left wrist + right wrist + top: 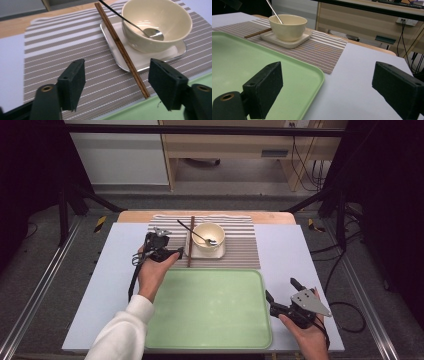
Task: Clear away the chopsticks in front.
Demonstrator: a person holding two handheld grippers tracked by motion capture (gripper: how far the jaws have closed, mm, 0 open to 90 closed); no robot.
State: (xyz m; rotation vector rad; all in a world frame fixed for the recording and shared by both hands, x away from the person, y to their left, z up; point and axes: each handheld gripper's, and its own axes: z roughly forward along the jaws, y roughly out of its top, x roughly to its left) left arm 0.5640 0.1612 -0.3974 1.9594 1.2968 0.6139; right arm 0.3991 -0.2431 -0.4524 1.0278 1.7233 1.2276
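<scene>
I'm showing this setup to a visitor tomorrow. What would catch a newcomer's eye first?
Probably the big green tray at the front of the table, bare on top. Behind it, on the striped placemat, a cream bowl with a spoon in it sits on a small square plate, brown chopsticks alongside. The left gripper hovers open near the chopsticks' near end.

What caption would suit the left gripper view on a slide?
Open left claw poised over brown chopsticks resting against a small tray with a cream bowl and spoon.
</scene>
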